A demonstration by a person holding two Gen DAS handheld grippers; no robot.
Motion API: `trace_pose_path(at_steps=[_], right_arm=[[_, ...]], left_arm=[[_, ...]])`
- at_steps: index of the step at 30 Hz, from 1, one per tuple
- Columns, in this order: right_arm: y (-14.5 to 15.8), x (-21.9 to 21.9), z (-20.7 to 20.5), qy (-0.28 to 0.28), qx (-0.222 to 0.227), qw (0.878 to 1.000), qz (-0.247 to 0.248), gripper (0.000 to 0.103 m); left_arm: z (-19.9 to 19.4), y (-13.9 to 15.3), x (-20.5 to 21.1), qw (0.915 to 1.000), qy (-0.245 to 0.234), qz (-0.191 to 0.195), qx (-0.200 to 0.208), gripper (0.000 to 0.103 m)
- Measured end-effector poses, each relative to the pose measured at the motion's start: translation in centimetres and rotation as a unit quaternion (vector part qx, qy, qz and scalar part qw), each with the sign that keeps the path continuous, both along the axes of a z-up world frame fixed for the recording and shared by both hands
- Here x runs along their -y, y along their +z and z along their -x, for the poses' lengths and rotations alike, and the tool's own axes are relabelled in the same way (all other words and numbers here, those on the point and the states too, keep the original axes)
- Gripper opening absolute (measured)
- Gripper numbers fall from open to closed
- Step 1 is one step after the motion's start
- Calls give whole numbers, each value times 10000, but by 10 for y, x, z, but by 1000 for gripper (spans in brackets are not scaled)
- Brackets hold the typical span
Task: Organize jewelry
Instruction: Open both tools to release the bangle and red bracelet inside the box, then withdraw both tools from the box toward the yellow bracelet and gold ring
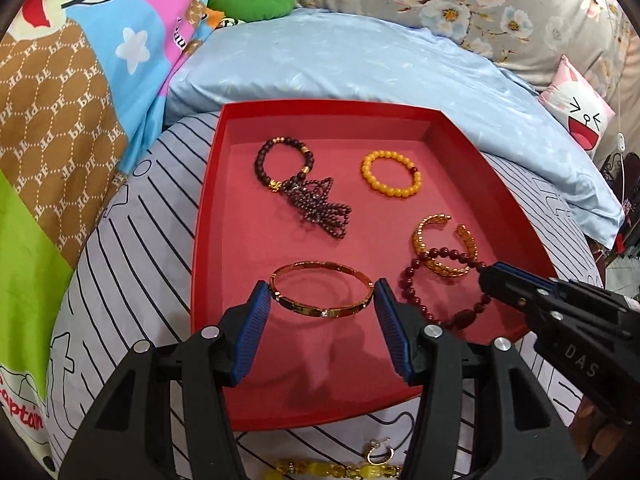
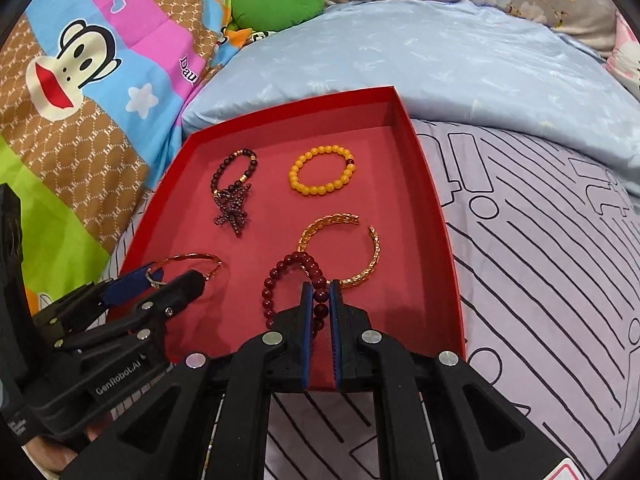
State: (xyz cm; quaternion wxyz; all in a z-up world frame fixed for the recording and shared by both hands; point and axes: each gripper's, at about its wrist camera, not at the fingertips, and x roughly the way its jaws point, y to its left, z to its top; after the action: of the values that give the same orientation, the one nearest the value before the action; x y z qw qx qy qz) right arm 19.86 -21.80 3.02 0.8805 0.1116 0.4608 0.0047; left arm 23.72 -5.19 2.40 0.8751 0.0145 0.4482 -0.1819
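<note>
A red tray (image 1: 208, 216) (image 2: 440, 216) lies on the bed. In it are a dark bead bracelet with a tassel (image 1: 298, 184) (image 2: 234, 196), a yellow bead bracelet (image 1: 390, 174) (image 2: 322, 176), a gold open cuff (image 1: 444, 248) (image 2: 352, 248), a thin gold bangle (image 1: 322, 290) (image 2: 192, 258) and a dark red bead bracelet (image 1: 432, 292) (image 2: 294, 276). My left gripper (image 1: 322, 300) (image 2: 168, 280) holds the gold bangle between its pads. My right gripper (image 2: 320, 292) (image 1: 486, 276) is shut on the red bead bracelet, which overlaps the cuff.
A yellow bead bracelet (image 1: 336, 470) and a small hoop earring (image 1: 378, 454) lie on the striped sheet (image 1: 132, 240) in front of the tray. A light blue pillow (image 1: 360, 64) lies behind the tray, a patterned quilt (image 1: 60, 120) to the left.
</note>
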Motion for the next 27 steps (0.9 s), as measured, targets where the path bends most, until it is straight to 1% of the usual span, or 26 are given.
trace_pose_path(at_steps=[3, 4, 6, 7, 8, 18, 27], right_arm=[[0, -2, 2, -12, 31, 9999, 112, 12], [0, -2, 2, -17, 34, 9999, 126, 14], [2, -1, 5, -67, 77, 9999, 120, 23], [3, -1, 5, -90, 95, 9998, 117, 32], [6, 0, 7, -122, 144, 9998, 115, 36], [21, 5, 22, -226, 312, 9992, 87, 36], [32, -2, 42, -199, 384, 9991, 51, 36]], left_arm=[[-1, -1, -2, 10000, 39, 61, -13, 52], [-1, -1, -2, 10000, 36, 68, 1, 55], [1, 1, -2, 10000, 60, 44, 62, 59], [2, 3, -2, 9999, 64, 44, 83, 64], [3, 5, -3, 9999, 99, 38, 114, 67], [17, 17, -9, 9996, 160, 103, 186, 67], [36, 29, -15, 9990, 311, -5, 317, 67]])
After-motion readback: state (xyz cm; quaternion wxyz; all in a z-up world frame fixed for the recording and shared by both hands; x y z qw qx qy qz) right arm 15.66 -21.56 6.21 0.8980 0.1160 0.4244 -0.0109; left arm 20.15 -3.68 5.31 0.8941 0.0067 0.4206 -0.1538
